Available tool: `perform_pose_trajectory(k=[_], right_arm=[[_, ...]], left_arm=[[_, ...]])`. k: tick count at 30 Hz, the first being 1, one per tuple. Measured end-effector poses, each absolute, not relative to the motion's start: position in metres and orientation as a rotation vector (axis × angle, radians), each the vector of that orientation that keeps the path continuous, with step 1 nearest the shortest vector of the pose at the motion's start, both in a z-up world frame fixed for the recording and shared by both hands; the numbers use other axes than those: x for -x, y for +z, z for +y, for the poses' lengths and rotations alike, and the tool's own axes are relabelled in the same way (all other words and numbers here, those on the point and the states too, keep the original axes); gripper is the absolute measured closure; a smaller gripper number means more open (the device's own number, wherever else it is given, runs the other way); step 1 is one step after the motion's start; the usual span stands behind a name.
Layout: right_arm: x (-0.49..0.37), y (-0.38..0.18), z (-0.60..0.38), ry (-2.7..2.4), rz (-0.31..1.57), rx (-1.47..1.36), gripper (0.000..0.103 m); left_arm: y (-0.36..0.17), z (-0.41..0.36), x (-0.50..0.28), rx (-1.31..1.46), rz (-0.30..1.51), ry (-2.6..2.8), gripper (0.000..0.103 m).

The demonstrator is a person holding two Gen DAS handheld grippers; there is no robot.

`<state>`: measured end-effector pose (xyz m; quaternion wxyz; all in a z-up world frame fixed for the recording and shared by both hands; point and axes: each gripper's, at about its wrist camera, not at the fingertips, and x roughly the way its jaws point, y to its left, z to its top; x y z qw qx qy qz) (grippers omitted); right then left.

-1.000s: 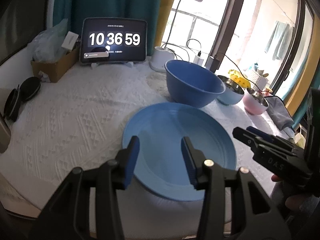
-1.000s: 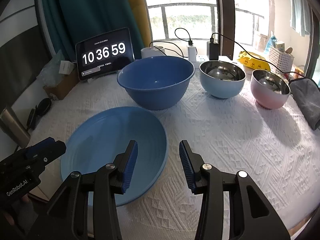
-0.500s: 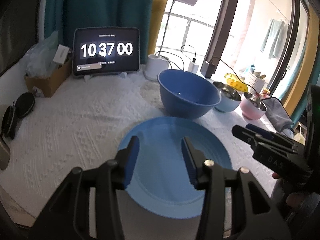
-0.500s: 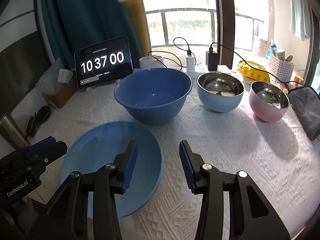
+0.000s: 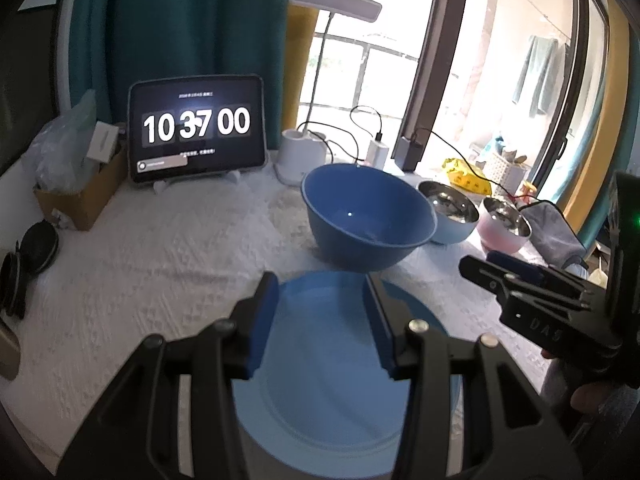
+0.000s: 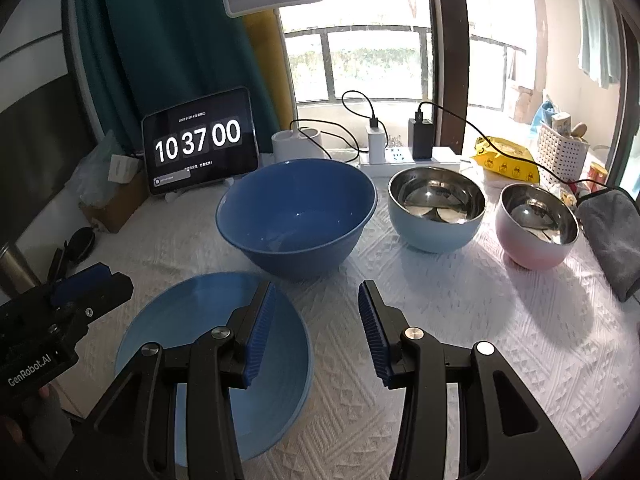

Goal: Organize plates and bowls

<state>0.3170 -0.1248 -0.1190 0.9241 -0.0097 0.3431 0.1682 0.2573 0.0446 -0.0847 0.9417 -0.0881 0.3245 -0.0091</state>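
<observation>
A light blue plate [image 5: 320, 380] [image 6: 192, 340] lies on the white cloth near the front edge. Behind it stands a big dark blue bowl [image 5: 368, 216] [image 6: 296, 216]. To that bowl's right are a pale blue steel-lined bowl [image 6: 436, 208] [image 5: 452, 216] and a pink steel-lined bowl [image 6: 536, 228] [image 5: 504, 228]. My left gripper [image 5: 320, 320] hovers open over the plate with nothing between its fingers. My right gripper [image 6: 316, 328] is open and empty too, above the plate's right rim and the cloth. Each gripper shows in the other's view, the right gripper [image 5: 516, 276] and the left gripper [image 6: 88, 280].
At the back stand a tablet clock [image 6: 200, 144], a desk lamp base [image 6: 296, 144] and a power strip with chargers [image 6: 400, 152]. A cardboard box [image 5: 80, 196] and black round items [image 5: 38, 240] sit left. A grey cloth [image 6: 612, 236], a white basket [image 6: 560, 152] and a yellow bag [image 6: 504, 156] sit right.
Both grippers have drawn back and risen a little, so the plate and bowls sit lower and smaller in both views. The jaws have not changed. The clock ticked over to 10:37:00.
</observation>
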Motion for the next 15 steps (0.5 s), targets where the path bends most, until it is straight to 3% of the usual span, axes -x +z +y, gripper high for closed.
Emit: perform_pose_trajectory(k=[15], right_arm=[[-0.345, -0.119, -0.132, 0.323, 0.697, 0.015, 0.057]], left_arm=[[-0.082, 0.039, -0.296, 0.160, 0.647, -0.060, 0.058]])
